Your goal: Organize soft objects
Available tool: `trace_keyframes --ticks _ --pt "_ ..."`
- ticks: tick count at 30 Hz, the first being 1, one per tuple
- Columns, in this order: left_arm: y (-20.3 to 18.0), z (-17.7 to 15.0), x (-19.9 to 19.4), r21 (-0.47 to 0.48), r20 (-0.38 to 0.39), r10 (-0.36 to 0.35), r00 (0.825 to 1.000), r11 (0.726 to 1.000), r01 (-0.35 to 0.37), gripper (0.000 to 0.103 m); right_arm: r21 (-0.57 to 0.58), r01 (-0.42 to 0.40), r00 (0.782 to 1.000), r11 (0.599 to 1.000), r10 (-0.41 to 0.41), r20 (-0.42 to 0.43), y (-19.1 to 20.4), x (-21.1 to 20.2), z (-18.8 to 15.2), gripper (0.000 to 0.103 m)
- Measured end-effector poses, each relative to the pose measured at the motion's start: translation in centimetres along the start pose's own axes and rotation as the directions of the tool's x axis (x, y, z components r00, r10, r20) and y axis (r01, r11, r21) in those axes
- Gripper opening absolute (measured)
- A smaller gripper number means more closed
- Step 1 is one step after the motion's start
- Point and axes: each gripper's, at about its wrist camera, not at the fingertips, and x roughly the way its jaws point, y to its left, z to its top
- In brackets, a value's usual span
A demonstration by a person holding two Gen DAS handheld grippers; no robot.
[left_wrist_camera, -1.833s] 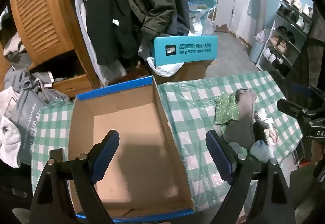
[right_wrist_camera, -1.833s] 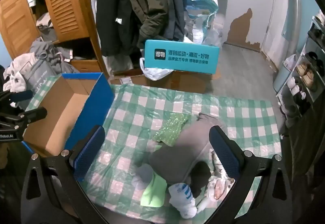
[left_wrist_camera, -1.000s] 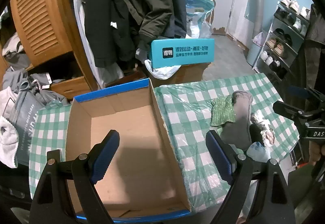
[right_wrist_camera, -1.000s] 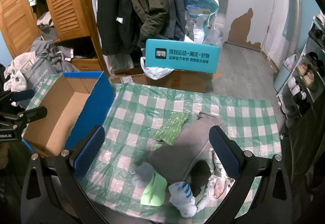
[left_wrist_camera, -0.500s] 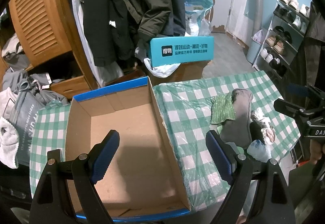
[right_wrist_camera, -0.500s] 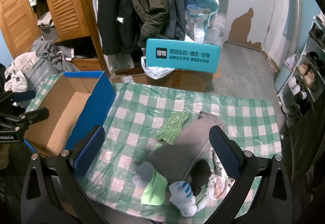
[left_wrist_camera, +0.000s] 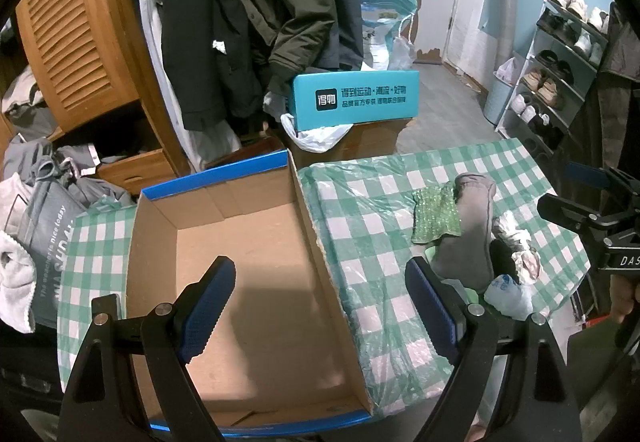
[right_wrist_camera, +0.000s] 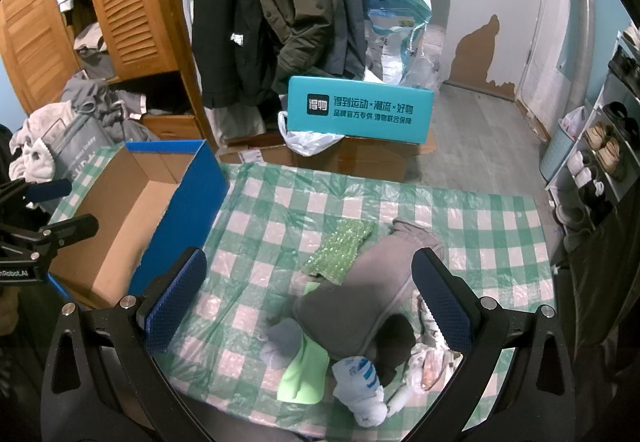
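Note:
An open, empty cardboard box with blue edges (left_wrist_camera: 256,262) (right_wrist_camera: 132,209) sits on the left of a green checked table (right_wrist_camera: 360,209). A pile of soft things lies on the right: a grey garment (right_wrist_camera: 360,298) (left_wrist_camera: 468,238), a green sequinned cloth (right_wrist_camera: 340,250) (left_wrist_camera: 436,213), a light green cloth (right_wrist_camera: 304,370), a white-and-blue sock (right_wrist_camera: 360,386) and a patterned cloth (right_wrist_camera: 428,358). My left gripper (left_wrist_camera: 320,306) is open and empty above the box. My right gripper (right_wrist_camera: 308,302) is open and empty above the pile.
A teal box (right_wrist_camera: 360,109) stands on cartons behind the table. Coats (right_wrist_camera: 280,1) hang from a wooden wardrobe (right_wrist_camera: 132,1). Clothes and a grey bag (left_wrist_camera: 44,226) lie at the left. A shoe rack (left_wrist_camera: 560,73) stands at the right.
The left gripper's view has shifted slightly, so the box and pile sit a little differently in frame. The right gripper has barely moved. Both stay open and empty.

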Motion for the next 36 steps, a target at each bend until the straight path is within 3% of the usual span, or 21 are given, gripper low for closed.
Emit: trace_keyframes --ticks 36 --pt "-0.9 -0.76 0.01 0.0 -0.006 -0.004 1.0 1.0 0.004 0.088 0.001 0.0 1.0 1.0 0.0 -0.001 -0.06 -0.14 -0.07 0.101"
